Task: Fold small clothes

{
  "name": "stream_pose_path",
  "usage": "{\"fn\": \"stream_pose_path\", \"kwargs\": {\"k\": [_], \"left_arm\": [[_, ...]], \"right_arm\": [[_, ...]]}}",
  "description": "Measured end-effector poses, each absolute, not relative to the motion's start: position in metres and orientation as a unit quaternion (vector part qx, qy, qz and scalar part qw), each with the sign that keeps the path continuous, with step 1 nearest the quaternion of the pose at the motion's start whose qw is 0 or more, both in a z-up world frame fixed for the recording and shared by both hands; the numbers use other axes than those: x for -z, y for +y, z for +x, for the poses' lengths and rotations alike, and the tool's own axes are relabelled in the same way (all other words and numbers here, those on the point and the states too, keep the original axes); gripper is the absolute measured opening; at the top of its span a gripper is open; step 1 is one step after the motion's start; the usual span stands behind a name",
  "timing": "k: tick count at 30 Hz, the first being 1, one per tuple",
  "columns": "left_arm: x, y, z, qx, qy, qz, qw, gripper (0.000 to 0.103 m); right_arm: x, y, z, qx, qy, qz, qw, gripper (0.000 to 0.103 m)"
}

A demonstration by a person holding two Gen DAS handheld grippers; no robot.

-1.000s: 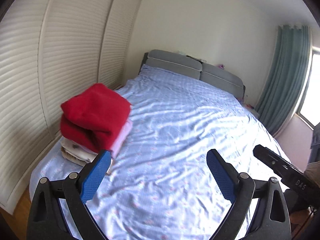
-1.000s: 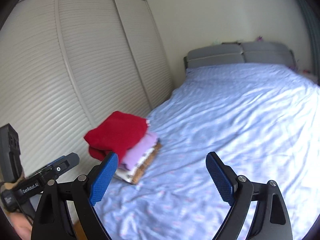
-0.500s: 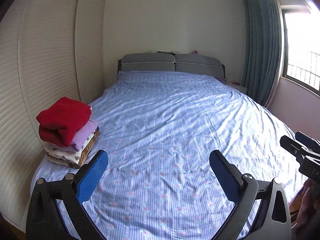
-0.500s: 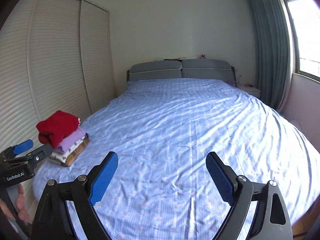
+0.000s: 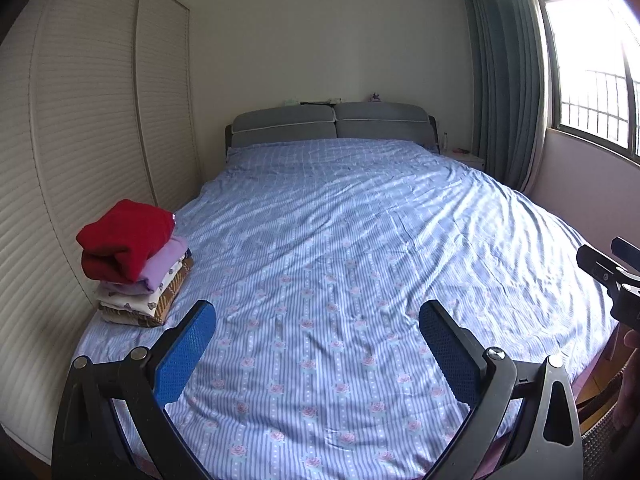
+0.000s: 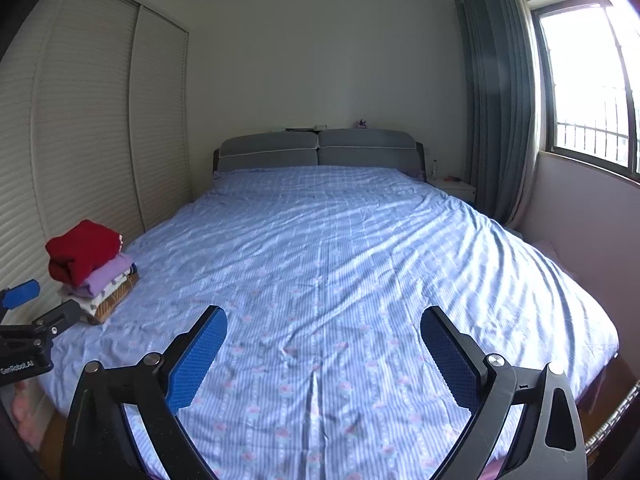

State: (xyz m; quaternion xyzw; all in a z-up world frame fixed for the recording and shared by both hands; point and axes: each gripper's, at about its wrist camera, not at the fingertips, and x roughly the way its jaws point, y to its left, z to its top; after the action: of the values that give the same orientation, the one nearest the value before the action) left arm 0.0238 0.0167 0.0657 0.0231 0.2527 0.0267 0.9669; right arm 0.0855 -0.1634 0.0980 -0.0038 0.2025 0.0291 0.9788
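Observation:
A stack of folded clothes (image 5: 136, 264) sits on the bed's near left corner, a red garment (image 5: 124, 236) on top, then lilac, printed white and brown ones. It also shows in the right wrist view (image 6: 90, 272). My left gripper (image 5: 316, 344) is open and empty, held above the foot of the bed, to the right of the stack. My right gripper (image 6: 324, 348) is open and empty over the foot of the bed. Each gripper shows at the edge of the other's view: the right one (image 5: 612, 276) and the left one (image 6: 28, 328).
The bed (image 5: 360, 240) has a blue striped floral sheet and a grey headboard (image 5: 332, 124). Louvred wardrobe doors (image 5: 80, 140) run close along its left side. A teal curtain (image 5: 508, 100), a window and a white nightstand (image 5: 464, 158) are at the right.
Both grippers have pulled back and swung right, from facing the stack to facing straight up the bed. The stack now looks smaller and further left. Both stay open.

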Motion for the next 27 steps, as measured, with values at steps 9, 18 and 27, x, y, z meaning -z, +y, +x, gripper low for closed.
{"fn": "stream_pose_path", "kwargs": {"k": [9, 18, 27], "left_arm": [[-0.054, 0.017, 0.015, -0.033, 0.262, 0.024, 0.964, 0.103], [-0.046, 0.018, 0.012, -0.032, 0.27, 0.019, 0.962, 0.103], [-0.046, 0.021, 0.012, -0.033, 0.27, 0.019, 0.962, 0.103]], "right_arm": [[-0.088, -0.169, 0.072, -0.031, 0.208, -0.007, 0.978, 0.098], [-0.081, -0.173, 0.072, -0.029, 0.216, -0.001, 0.976, 0.098], [-0.079, -0.174, 0.072, -0.03, 0.219, 0.001, 0.975, 0.098]]}}
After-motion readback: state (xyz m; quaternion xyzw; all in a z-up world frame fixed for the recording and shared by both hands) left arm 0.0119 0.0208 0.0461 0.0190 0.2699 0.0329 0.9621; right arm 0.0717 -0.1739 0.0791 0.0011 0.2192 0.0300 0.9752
